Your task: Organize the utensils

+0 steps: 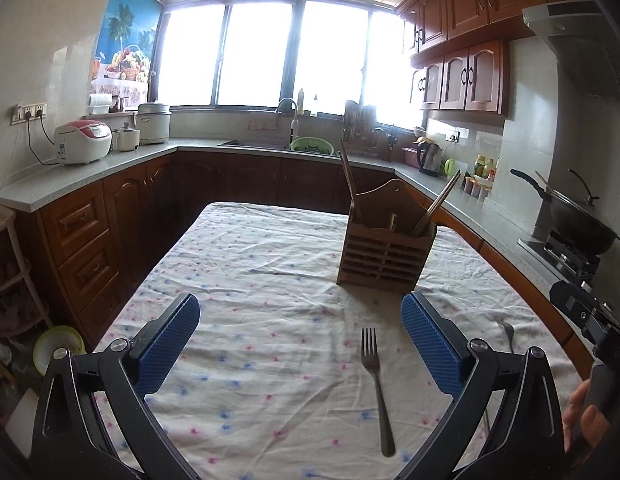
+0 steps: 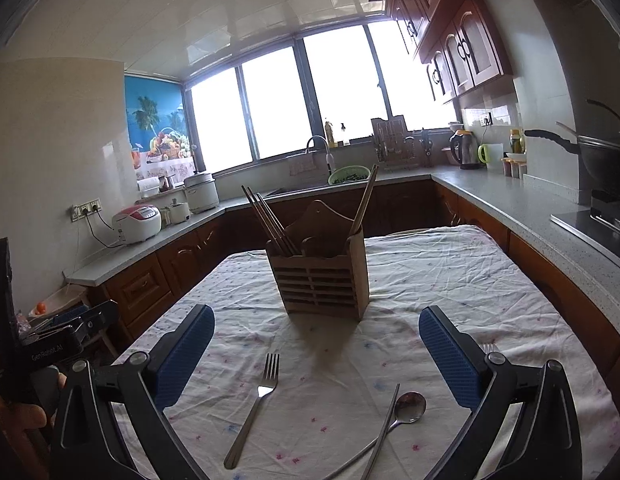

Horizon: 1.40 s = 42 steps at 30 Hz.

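A wooden slatted utensil holder stands on the floral tablecloth with chopsticks leaning in its compartments. A metal fork lies flat on the cloth in front of it. A metal spoon and a thin metal chopstick lie crossed to its right. A second fork's tines peek out behind my right finger. My left gripper is open and empty above the cloth. My right gripper is open and empty, facing the holder.
The table is ringed by kitchen counters. A rice cooker stands at left, a sink with a green basin at back, and a kettle and wok at right.
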Each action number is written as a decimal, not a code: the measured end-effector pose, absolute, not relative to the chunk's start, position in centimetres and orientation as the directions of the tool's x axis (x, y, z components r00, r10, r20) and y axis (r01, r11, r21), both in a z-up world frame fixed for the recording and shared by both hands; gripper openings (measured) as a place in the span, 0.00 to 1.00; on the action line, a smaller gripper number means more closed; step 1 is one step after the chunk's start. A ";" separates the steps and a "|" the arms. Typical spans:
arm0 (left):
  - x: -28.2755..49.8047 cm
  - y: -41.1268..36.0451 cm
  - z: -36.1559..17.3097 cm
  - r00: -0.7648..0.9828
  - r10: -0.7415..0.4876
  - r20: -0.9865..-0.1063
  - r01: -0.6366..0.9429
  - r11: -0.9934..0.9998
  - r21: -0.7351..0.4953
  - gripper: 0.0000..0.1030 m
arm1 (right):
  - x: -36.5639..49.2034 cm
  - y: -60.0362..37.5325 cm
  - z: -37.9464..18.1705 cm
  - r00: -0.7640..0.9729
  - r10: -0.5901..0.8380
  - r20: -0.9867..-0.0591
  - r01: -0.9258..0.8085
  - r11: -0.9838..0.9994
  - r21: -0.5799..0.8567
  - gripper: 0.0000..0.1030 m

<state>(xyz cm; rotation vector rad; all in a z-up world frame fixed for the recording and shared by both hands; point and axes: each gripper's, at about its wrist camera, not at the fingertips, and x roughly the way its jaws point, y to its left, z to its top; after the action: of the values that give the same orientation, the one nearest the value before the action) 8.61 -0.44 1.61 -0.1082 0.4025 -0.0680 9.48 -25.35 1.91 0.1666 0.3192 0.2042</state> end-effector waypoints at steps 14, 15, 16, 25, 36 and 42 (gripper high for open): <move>4.0 -0.5 4.2 0.961 -0.057 -0.272 0.040 0.997 -0.068 1.00 | 4.6 -25.3 5.6 0.965 0.204 -0.163 -0.187 0.976 0.114 1.00; 3.8 -0.6 4.0 0.963 -0.052 -0.264 0.038 0.997 -0.060 1.00 | 4.2 -25.3 5.5 0.969 0.197 -0.147 -0.182 0.978 0.105 1.00; 3.5 -0.7 3.7 0.965 -0.049 -0.257 0.036 0.998 -0.055 1.00 | 3.8 -25.3 5.2 0.973 0.186 -0.137 -0.175 0.980 0.093 1.00; 2.6 -2.1 -0.8 0.959 -0.030 -0.283 0.028 1.000 -0.013 1.00 | 3.6 -25.8 -1.1 0.972 0.148 -0.183 -0.126 0.984 0.127 1.00; 3.4 -2.7 -3.6 0.929 0.004 -0.369 0.007 1.000 0.029 1.00 | 3.9 -25.7 -3.6 0.957 0.134 -0.256 -0.103 0.986 0.129 1.00; 3.4 -2.2 -3.6 0.924 0.004 -0.381 0.001 1.000 0.013 1.00 | 3.9 -25.0 -3.9 0.953 0.150 -0.265 -0.122 0.985 0.122 1.00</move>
<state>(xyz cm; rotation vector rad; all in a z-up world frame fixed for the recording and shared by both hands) 3.40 -2.21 -3.64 0.0134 0.3911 0.0012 3.92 -25.03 -3.92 0.1045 0.2768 0.1385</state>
